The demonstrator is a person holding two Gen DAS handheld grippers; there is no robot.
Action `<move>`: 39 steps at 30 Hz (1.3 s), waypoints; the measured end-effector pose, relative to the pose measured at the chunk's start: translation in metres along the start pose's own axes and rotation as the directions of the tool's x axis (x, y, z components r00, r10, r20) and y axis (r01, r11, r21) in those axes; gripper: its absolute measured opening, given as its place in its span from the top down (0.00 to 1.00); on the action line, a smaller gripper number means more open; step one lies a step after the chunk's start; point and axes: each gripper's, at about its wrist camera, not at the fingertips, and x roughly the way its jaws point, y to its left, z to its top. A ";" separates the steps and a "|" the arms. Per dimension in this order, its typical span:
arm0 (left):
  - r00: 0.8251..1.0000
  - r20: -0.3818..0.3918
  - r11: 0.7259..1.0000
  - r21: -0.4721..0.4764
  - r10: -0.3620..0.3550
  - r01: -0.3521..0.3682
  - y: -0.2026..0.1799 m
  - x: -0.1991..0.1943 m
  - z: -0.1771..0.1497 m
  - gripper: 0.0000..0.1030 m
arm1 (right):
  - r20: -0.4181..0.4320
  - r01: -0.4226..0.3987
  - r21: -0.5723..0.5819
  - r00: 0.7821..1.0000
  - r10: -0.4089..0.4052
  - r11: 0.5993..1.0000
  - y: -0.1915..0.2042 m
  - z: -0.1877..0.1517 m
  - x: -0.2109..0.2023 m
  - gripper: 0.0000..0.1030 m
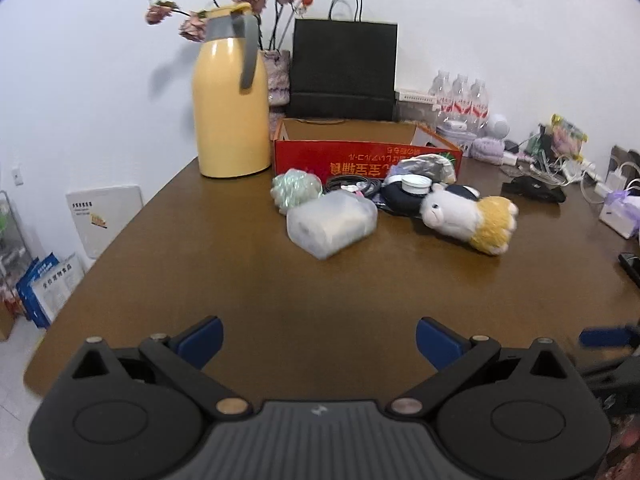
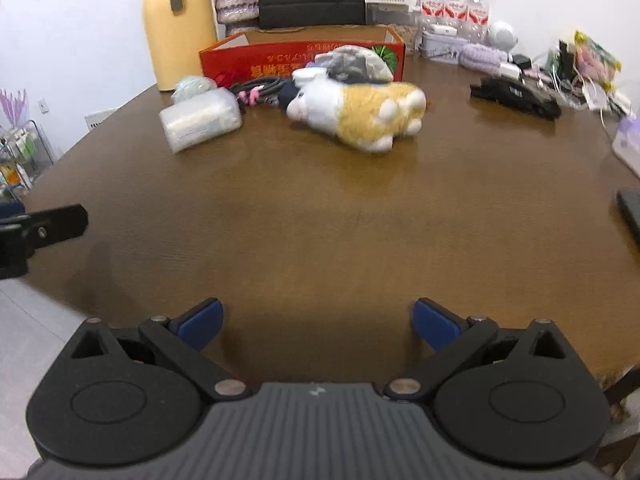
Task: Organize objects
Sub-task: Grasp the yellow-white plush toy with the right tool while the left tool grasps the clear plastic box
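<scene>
A pile of loose items lies in front of an open red cardboard box (image 1: 360,156) (image 2: 256,60): a white and yellow plush toy (image 1: 468,218) (image 2: 360,112), a clear plastic packet (image 1: 332,224) (image 2: 200,120), a green mesh ball (image 1: 294,190) (image 2: 192,86), black cables (image 1: 352,184) (image 2: 260,86) and a dark round case (image 1: 404,196). My left gripper (image 1: 320,340) is open and empty over the near table. My right gripper (image 2: 318,324) is open and empty, well short of the plush toy.
A brown table (image 1: 240,280) (image 2: 320,208) holds a yellow thermos (image 1: 230,100) (image 2: 176,24), a flower vase (image 1: 278,76), a black paper bag (image 1: 344,68), water bottles (image 1: 460,96) (image 2: 452,4), chargers and clutter at the right (image 1: 552,160) (image 2: 516,96). The left gripper's finger shows in the right wrist view (image 2: 56,224).
</scene>
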 end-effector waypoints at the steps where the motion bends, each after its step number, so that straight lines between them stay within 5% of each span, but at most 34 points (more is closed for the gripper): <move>1: 1.000 -0.011 1.000 0.003 -0.003 0.003 0.001 0.010 0.011 0.00 | 0.018 -0.004 -0.001 1.000 0.004 1.000 -0.003 0.013 0.002 0.00; 4: 0.999 0.049 1.000 0.028 -0.008 0.006 0.003 0.032 0.038 0.01 | 0.171 0.006 -0.002 0.985 -0.006 1.000 -0.012 0.048 -0.007 0.00; 6: 0.988 0.152 0.998 0.065 -0.005 -0.005 0.002 0.044 0.051 0.00 | 0.381 0.050 -0.007 0.924 -0.044 0.999 -0.017 0.063 -0.015 0.00; 8: 0.980 0.194 0.991 0.131 -0.032 0.007 -0.001 0.066 0.063 0.00 | 0.493 0.051 -0.026 0.869 -0.031 0.998 -0.028 0.067 -0.005 0.00; 9: 0.980 0.193 0.986 0.162 -0.055 0.024 -0.001 0.080 0.069 0.00 | 0.478 0.029 -0.025 0.878 -0.013 0.999 -0.035 0.076 0.007 0.00; 11: 0.985 0.142 0.978 0.196 -0.097 0.068 0.000 0.111 0.079 0.03 | 0.340 0.021 0.029 0.940 -0.029 0.999 -0.050 0.102 0.041 0.00; 12: 0.986 0.097 0.972 0.209 -0.134 0.112 0.001 0.126 0.084 0.10 | 0.311 0.023 0.060 0.950 -0.040 0.998 -0.056 0.108 0.053 0.01; 15: 0.980 -0.025 0.956 0.216 -0.196 0.197 0.001 0.157 0.086 0.20 | 0.258 0.026 0.166 0.964 -0.069 0.986 -0.074 0.124 0.082 0.11; 19: 0.990 -0.034 0.963 0.232 -0.136 0.140 -0.006 0.166 0.074 0.22 | 0.236 -0.036 0.280 0.971 -0.033 0.959 -0.085 0.128 0.110 0.27; 22: 0.987 -0.029 0.952 0.261 -0.158 0.160 -0.012 0.153 0.067 0.33 | 0.209 -0.029 0.268 0.977 -0.029 0.963 -0.080 0.124 0.123 0.34; 27: 0.988 -0.034 0.959 0.238 -0.150 0.154 -0.030 0.118 0.043 0.35 | 0.220 -0.072 0.197 0.975 0.028 0.978 -0.071 0.107 0.102 0.51; 30: 0.995 -0.067 0.980 0.179 -0.073 0.084 -0.046 0.090 0.028 0.35 | 0.199 -0.121 0.115 0.975 0.097 0.986 -0.061 0.087 0.079 0.51; 33: 0.983 -0.089 0.977 0.123 -0.163 0.174 -0.049 0.076 0.021 0.18 | 0.182 -0.132 0.044 0.976 0.122 0.990 -0.051 0.075 0.059 0.43; 35: 0.979 -0.102 0.973 0.130 -0.179 0.191 -0.047 0.079 0.023 0.17 | 0.210 -0.138 0.051 0.970 0.125 0.989 -0.050 0.071 0.046 0.31; 39: 0.971 -0.147 0.975 0.093 -0.188 0.203 -0.039 0.091 0.029 0.17 | 0.235 -0.128 0.082 0.966 0.106 0.988 -0.051 0.067 0.032 0.29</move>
